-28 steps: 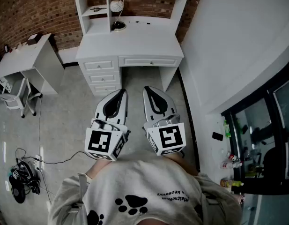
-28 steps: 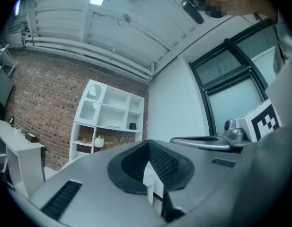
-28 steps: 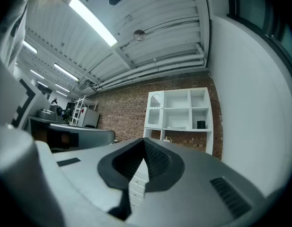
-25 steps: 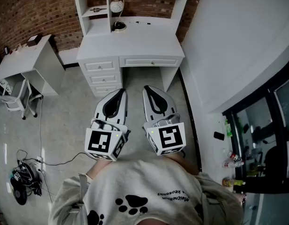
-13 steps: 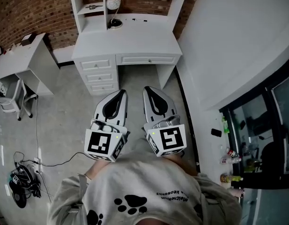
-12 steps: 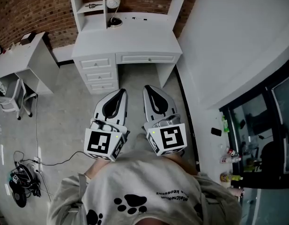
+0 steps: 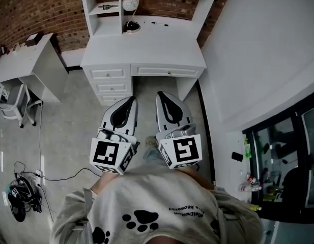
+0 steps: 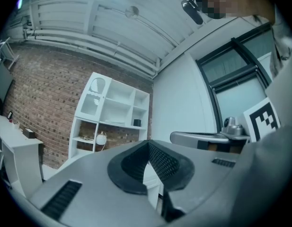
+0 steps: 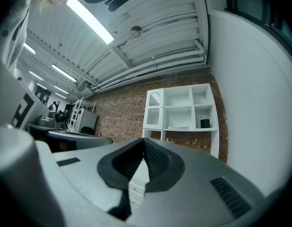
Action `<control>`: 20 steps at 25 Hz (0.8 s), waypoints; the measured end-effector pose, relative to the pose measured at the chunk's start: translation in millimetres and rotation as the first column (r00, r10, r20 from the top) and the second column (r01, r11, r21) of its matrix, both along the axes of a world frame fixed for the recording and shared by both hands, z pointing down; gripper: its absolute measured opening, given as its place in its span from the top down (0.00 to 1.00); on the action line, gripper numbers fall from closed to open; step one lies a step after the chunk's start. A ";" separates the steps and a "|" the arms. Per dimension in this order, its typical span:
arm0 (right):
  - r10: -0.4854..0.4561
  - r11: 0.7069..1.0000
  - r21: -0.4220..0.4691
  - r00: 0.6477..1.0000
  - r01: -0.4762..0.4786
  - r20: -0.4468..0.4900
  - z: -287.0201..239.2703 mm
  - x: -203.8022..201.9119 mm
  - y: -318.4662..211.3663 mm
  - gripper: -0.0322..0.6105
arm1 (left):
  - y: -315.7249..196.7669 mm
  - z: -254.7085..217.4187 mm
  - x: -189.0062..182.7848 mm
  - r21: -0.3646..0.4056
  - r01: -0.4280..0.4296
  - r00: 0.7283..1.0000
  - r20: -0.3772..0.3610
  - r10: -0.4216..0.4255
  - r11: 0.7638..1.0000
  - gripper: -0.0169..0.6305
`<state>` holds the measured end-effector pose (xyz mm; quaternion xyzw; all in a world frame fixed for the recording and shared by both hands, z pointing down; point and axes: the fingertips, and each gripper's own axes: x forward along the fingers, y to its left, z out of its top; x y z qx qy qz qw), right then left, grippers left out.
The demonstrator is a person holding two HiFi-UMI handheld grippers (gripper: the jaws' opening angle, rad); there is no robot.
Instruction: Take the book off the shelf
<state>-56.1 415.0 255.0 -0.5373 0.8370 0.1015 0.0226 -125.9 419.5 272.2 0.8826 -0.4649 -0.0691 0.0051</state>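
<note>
Risk of a missed grab was the main worry: left gripper had its jaws closed together on nothing, and so did right gripper, so either would probably shove the book rather than take it unless opened first. Both were well short of the shelf unit, with the white desk between it and the jaws, so a hasty reach could clip the desk edge. The likely book, a pale flat thing too small to confirm, lay on a middle shelf far ahead of and above the jaws. A small dark box just right of it could get knocked. Left gripper was held close to the person's chest, pointing roughly level at the desk. Right gripper was beside it, parallel, near but not touching.
</note>
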 end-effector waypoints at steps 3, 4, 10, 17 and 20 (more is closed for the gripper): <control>-0.009 1.000 0.002 1.000 0.009 -0.002 -0.7 3.7 -35.1 0.92 | -34.6 -0.5 4.5 -0.006 0.008 1.000 0.005 -0.008 1.000 0.96; -0.013 1.000 0.000 1.000 0.013 -0.004 -0.9 5.1 -47.7 0.92 | -47.2 -0.7 6.3 -0.011 0.011 1.000 0.005 -0.011 1.000 0.96; -0.046 0.999 -0.016 0.999 0.046 0.003 -2.9 20.8 -130.7 0.92 | -125.7 -6.3 19.9 -0.014 0.037 0.999 0.003 -0.037 0.999 0.96; -0.097 0.995 0.003 0.995 0.097 -0.009 -8.5 42.8 -208.7 0.92 | -201.1 -6.7 43.1 -0.008 0.082 0.997 -0.010 -0.082 0.997 0.96; -0.116 0.993 0.018 0.993 0.116 -0.003 -10.0 52.1 -237.2 0.92 | -228.1 -7.0 48.0 -0.001 0.112 0.994 -0.012 -0.112 0.994 0.96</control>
